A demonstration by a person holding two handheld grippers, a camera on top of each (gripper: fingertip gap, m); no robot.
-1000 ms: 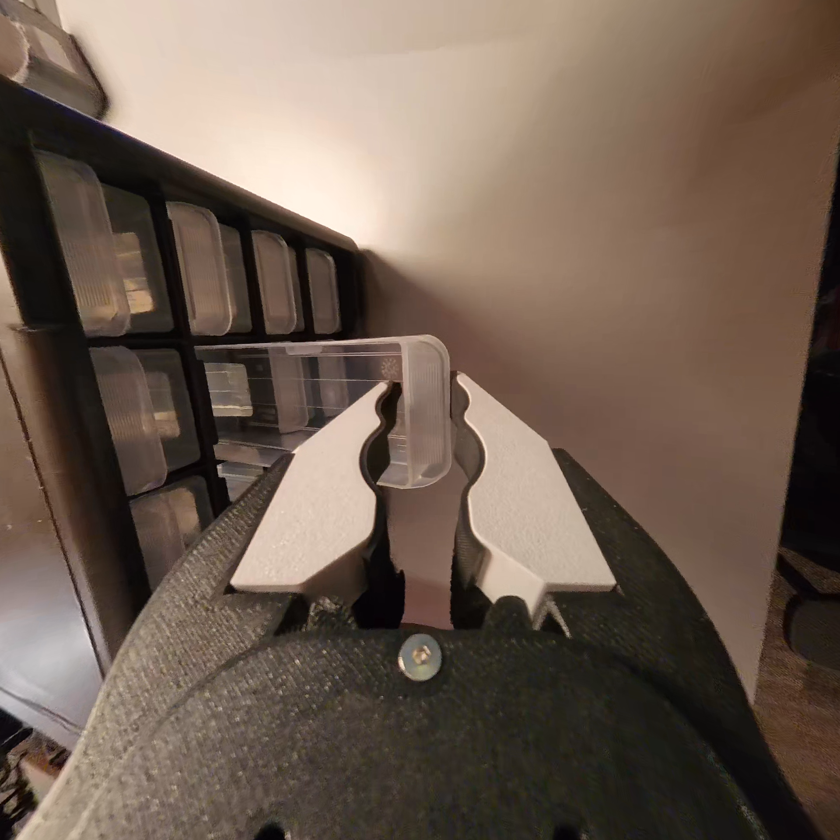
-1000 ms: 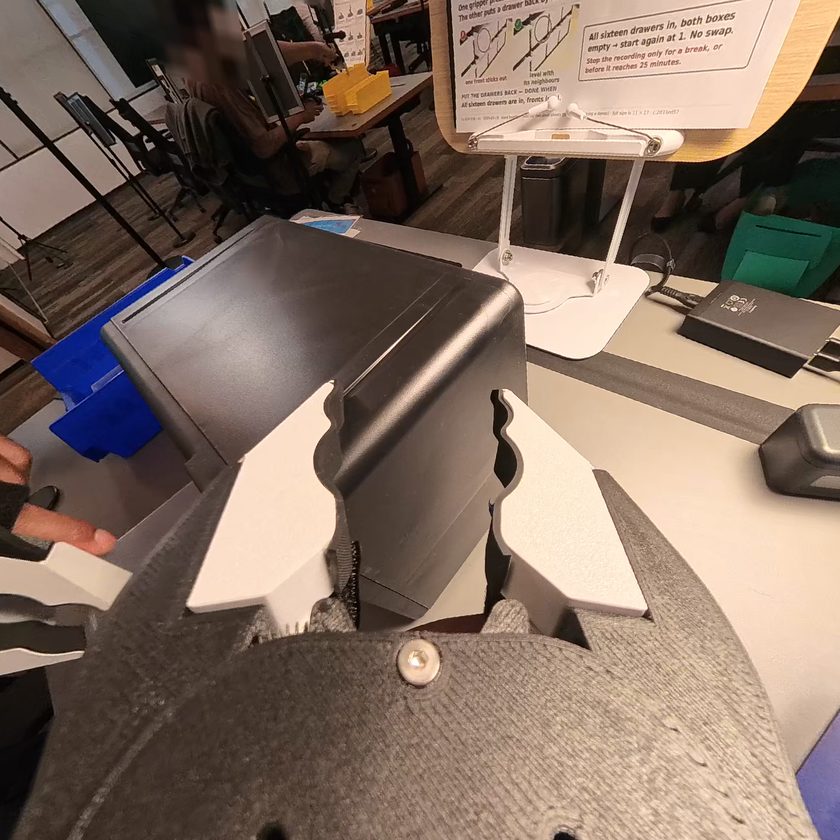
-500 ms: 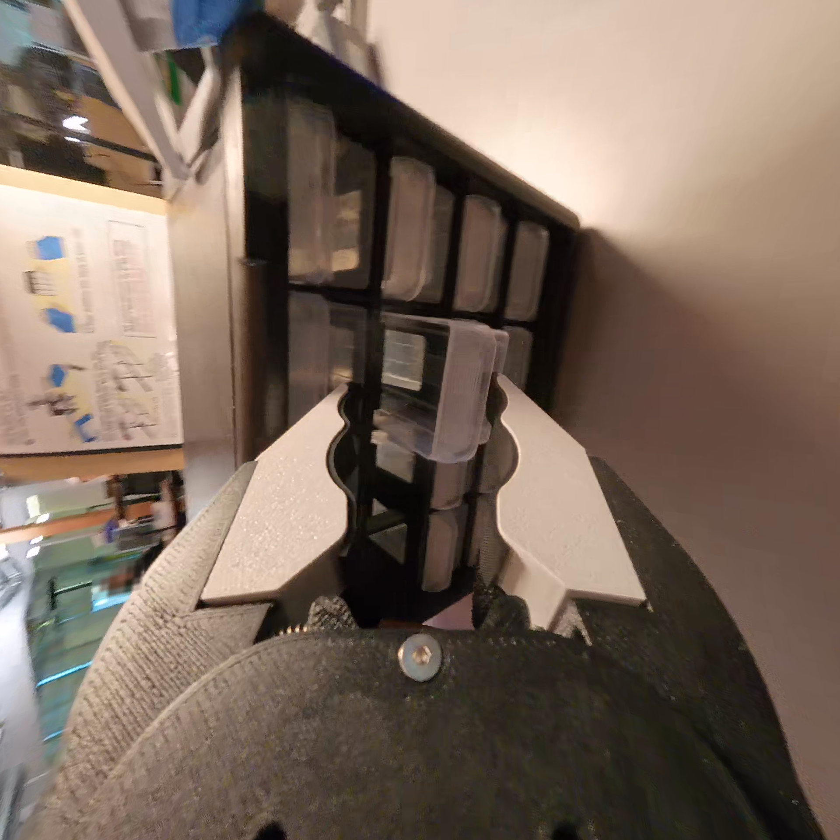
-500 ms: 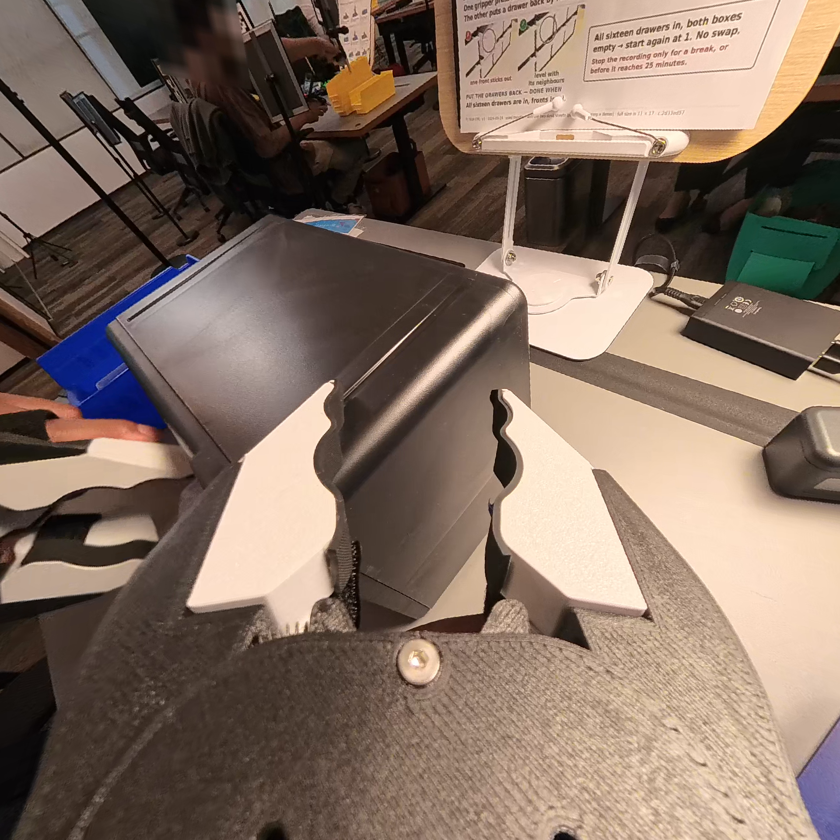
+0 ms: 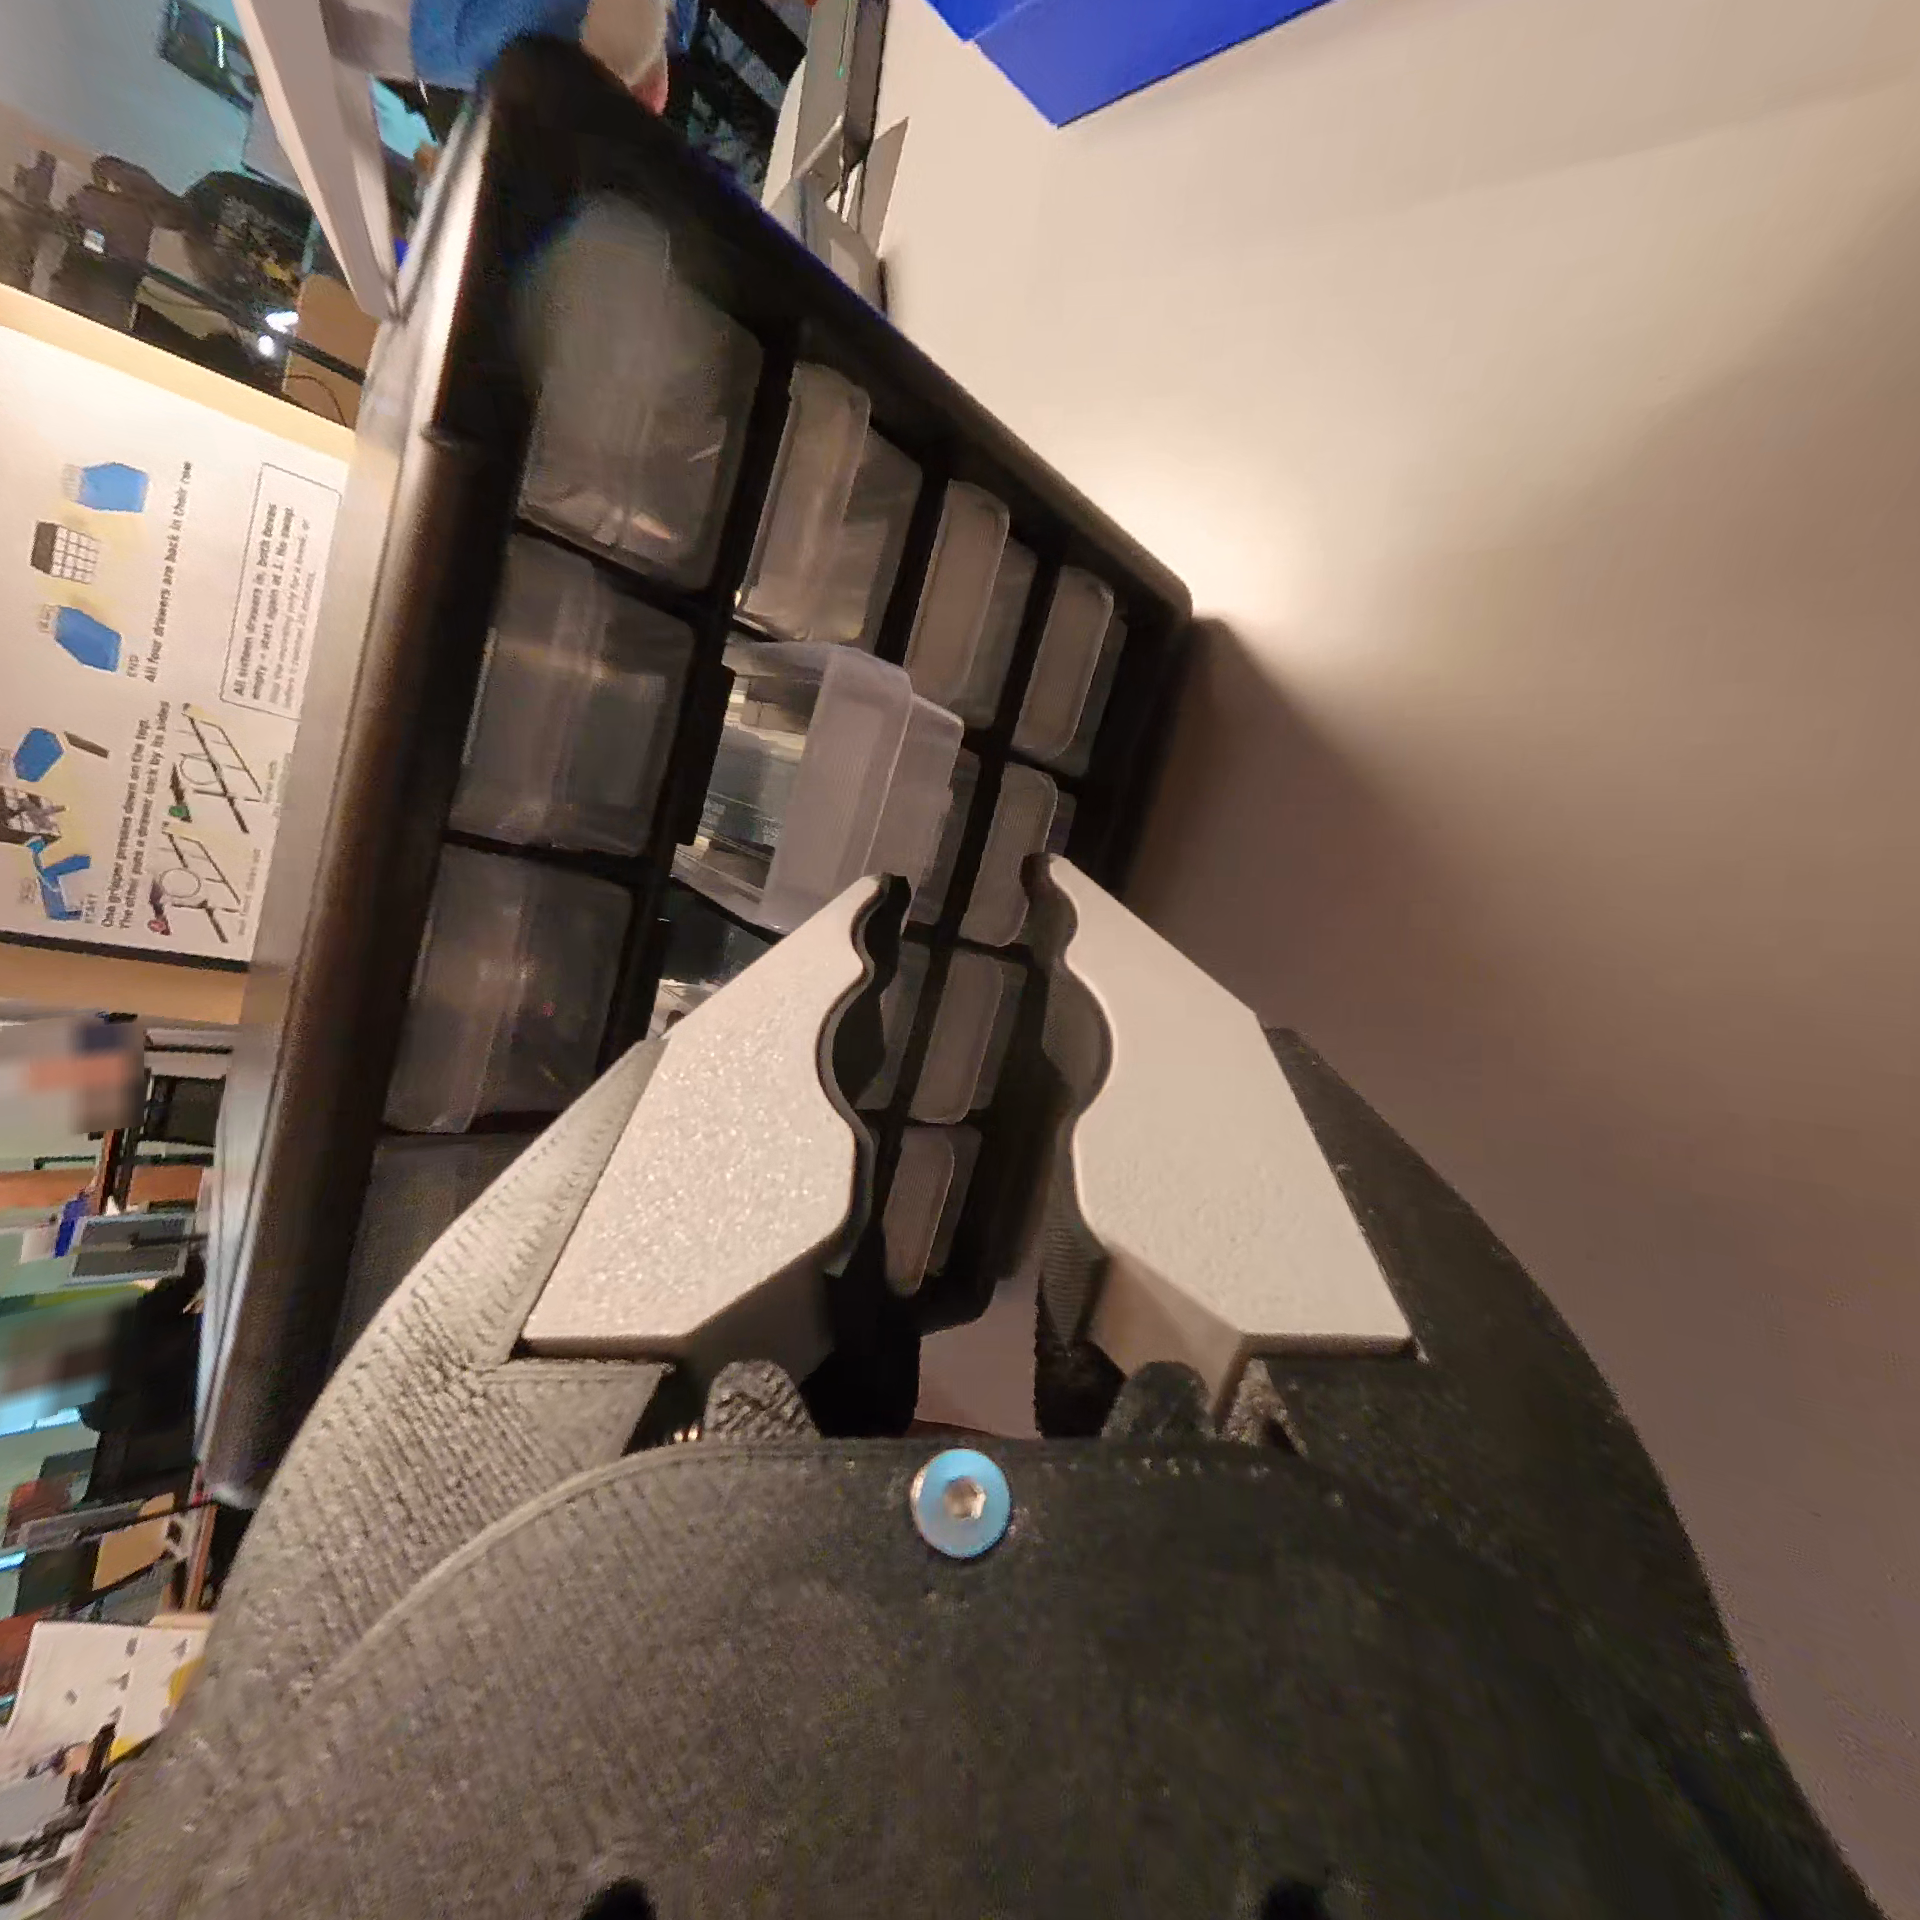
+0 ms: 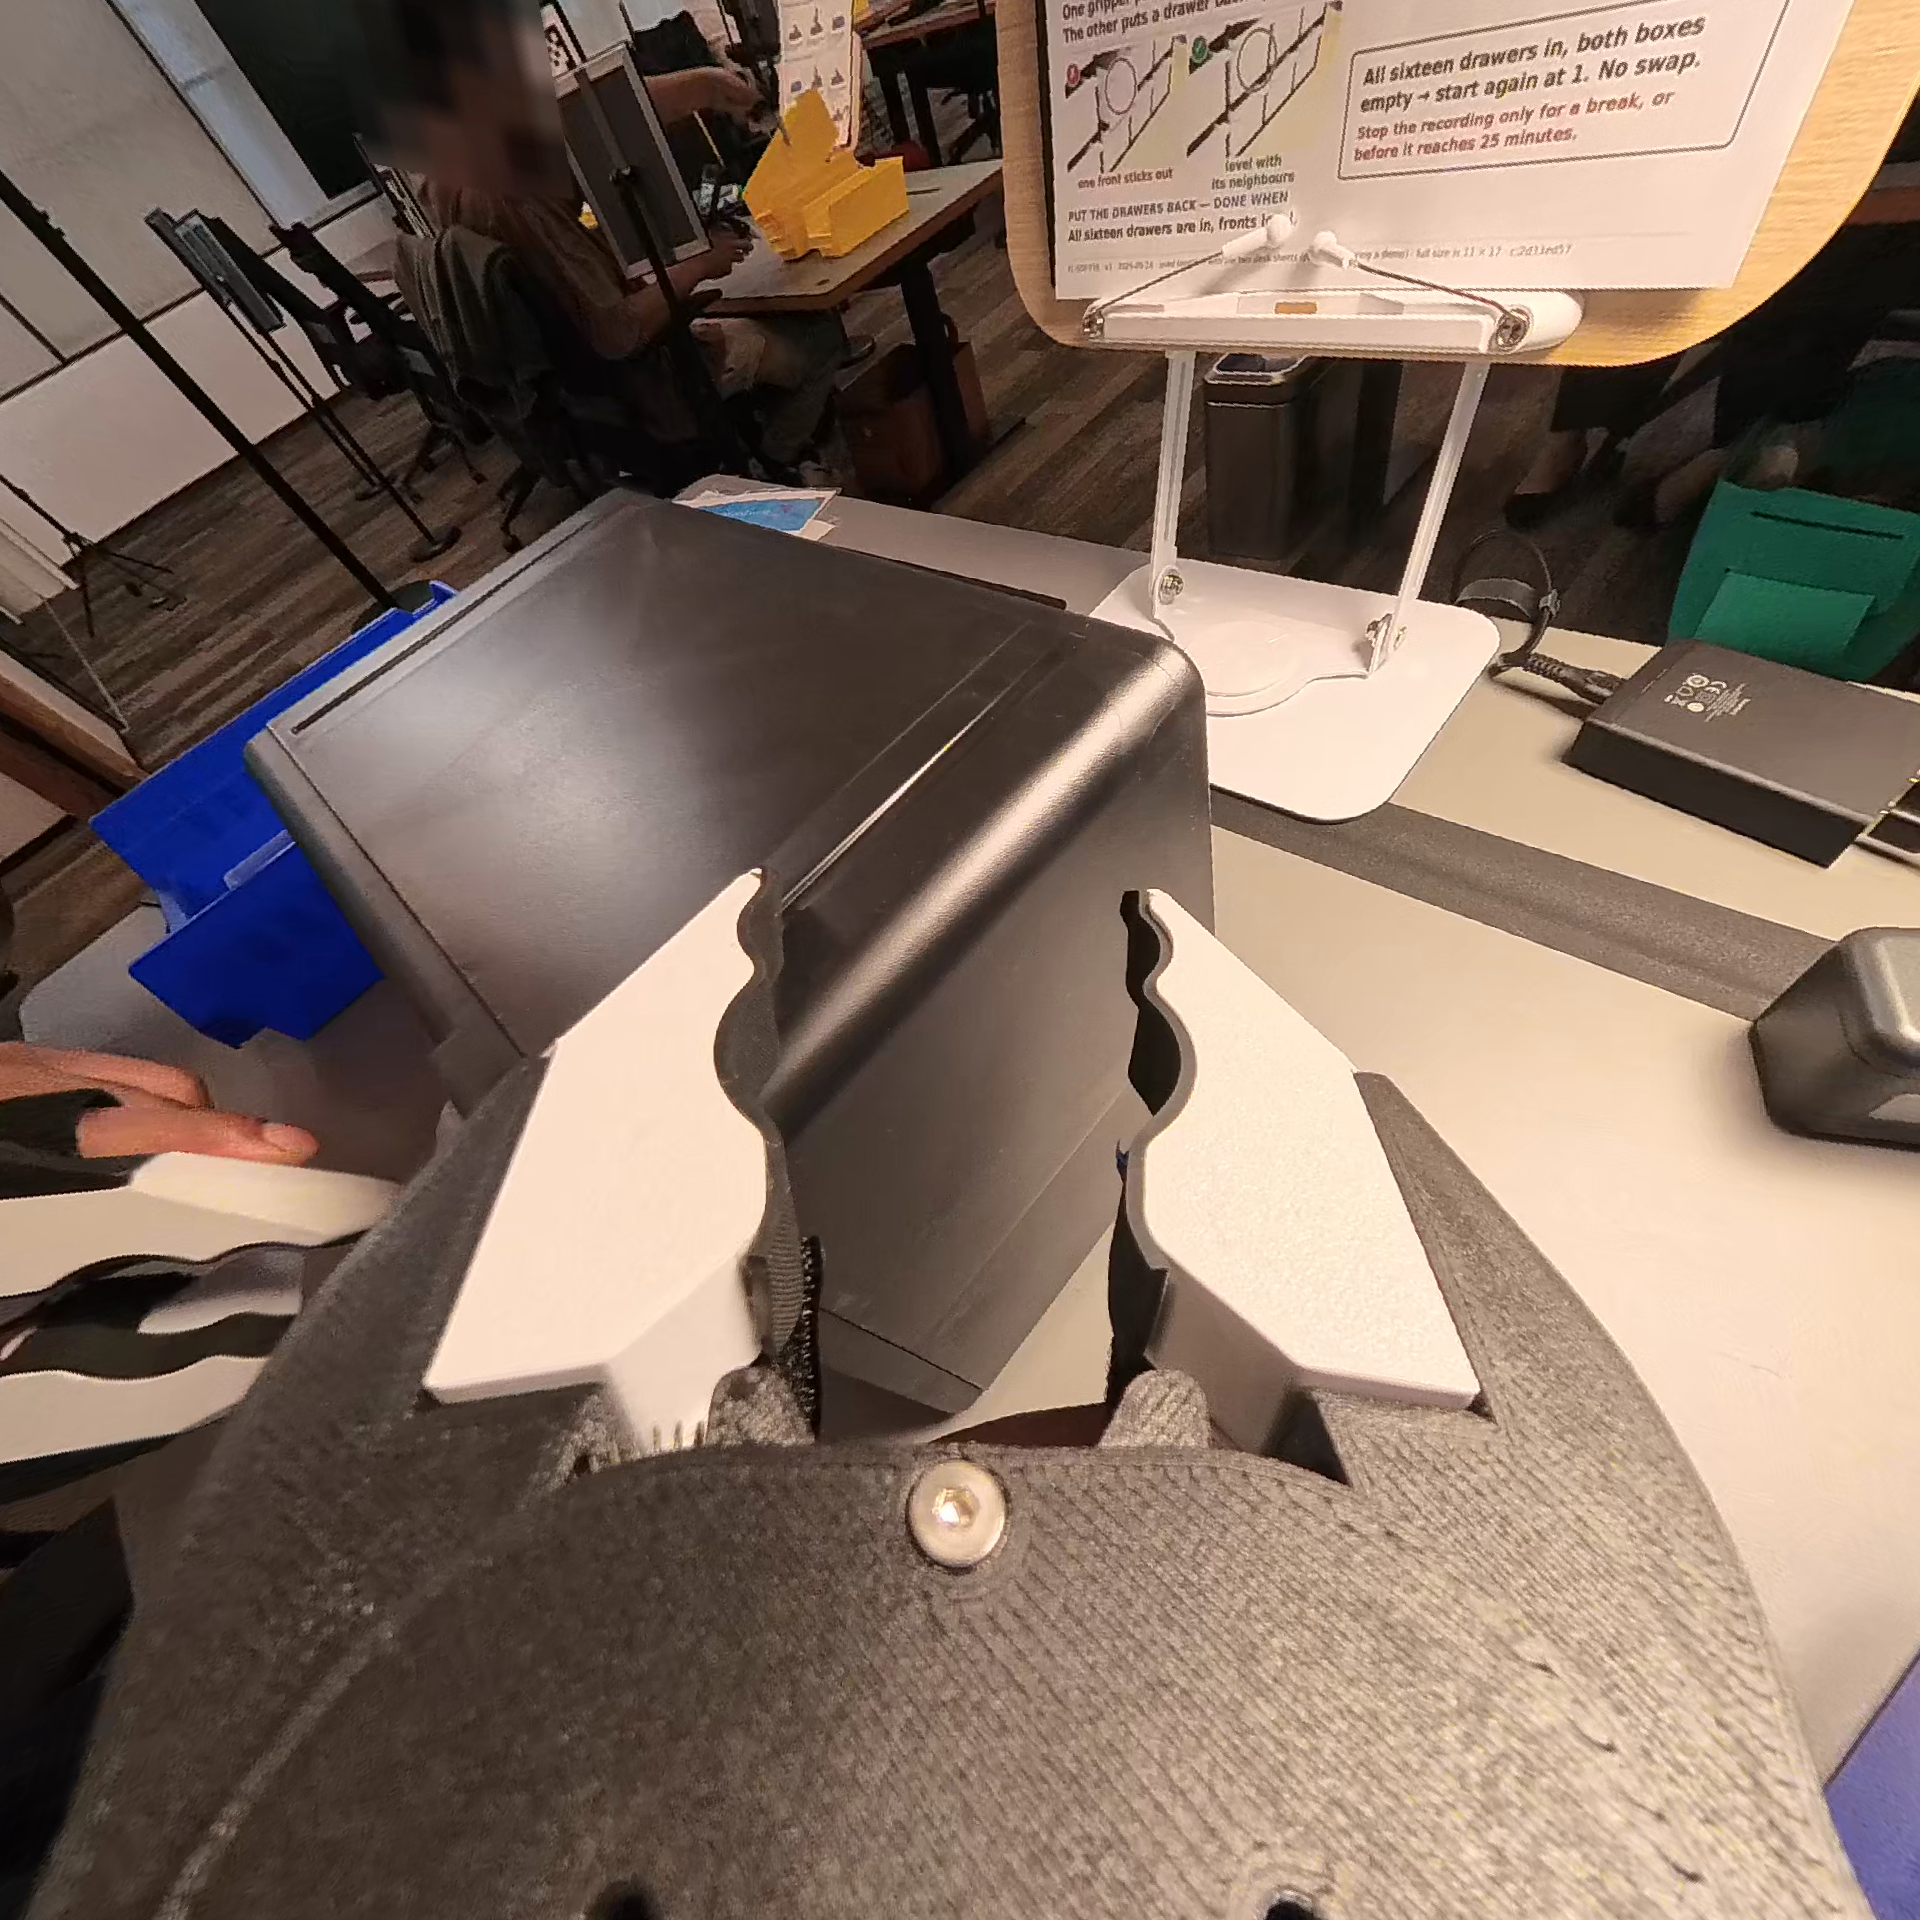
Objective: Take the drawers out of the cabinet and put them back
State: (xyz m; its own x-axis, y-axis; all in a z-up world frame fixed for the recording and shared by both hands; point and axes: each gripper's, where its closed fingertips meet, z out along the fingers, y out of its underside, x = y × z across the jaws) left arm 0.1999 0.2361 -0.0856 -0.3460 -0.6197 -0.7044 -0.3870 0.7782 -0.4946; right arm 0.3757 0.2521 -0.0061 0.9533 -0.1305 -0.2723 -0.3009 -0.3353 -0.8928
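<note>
Clear drawer (image 5: 831, 779) juts from the cabinet (image 5: 436, 727); left gripper (image 5: 966, 894) unclenched, right gripper (image 6: 951, 914) spread over its corner. A crooked push could jam it.

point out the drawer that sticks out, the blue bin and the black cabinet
protruding clear drawer (image 5: 831, 774), left wrist view, its frosted front face
blue bin (image 6: 249, 935), right wrist view, its outer side wall
black cabinet (image 6: 665, 748), right wrist view, its flat top

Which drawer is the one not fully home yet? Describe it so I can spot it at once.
Look at the black cabinet's grid of clear drawers in the left wrist view. The protruding drawer sits just beyond the left gripper's open fingertips. Its frosted front juts out, while its neighbours sit flush.
</note>
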